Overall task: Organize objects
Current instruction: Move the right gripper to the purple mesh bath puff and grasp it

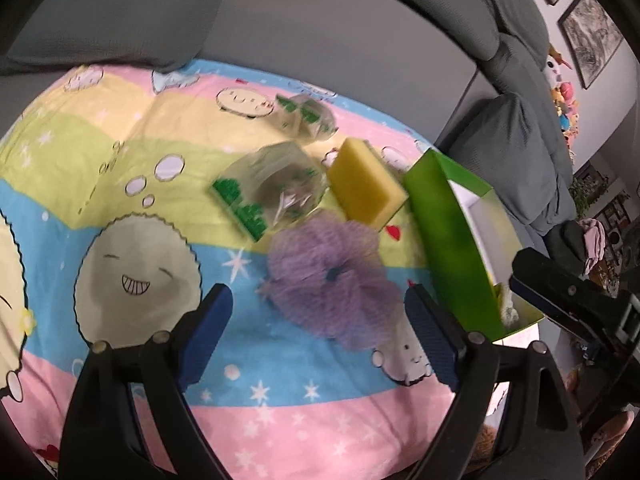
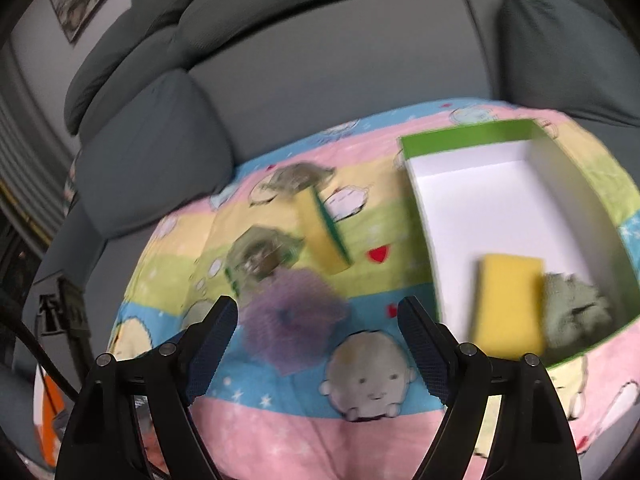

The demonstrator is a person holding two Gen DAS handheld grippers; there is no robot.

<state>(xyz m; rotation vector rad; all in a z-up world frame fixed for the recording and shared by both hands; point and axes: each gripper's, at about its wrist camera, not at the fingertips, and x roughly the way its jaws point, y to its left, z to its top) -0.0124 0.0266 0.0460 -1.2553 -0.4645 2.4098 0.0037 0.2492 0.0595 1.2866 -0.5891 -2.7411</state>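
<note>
A purple mesh puff [image 1: 332,276] lies on the cartoon blanket [image 1: 120,168], right in front of my open, empty left gripper [image 1: 318,312]. Beyond it lie a yellow sponge [image 1: 366,182] and two clear packets with green labels, one near [image 1: 268,188] and one far [image 1: 308,116]. A green box [image 1: 448,232] stands at the right. In the right wrist view the box [image 2: 472,136] holds a yellow sponge [image 2: 510,300] and a grey-green scourer [image 2: 576,312]. My right gripper [image 2: 318,320] is open and empty, above the blanket between the puff [image 2: 292,320] and the box. It shows in the left view [image 1: 560,292].
The blanket [image 2: 280,420] covers a grey sofa seat [image 1: 320,28] with cushions [image 2: 152,152] behind and at the sides. Framed pictures [image 1: 592,36] and small toys [image 1: 560,80] are at the far right. The loose yellow sponge [image 2: 320,232] and packets [image 2: 260,252] lie left of the box.
</note>
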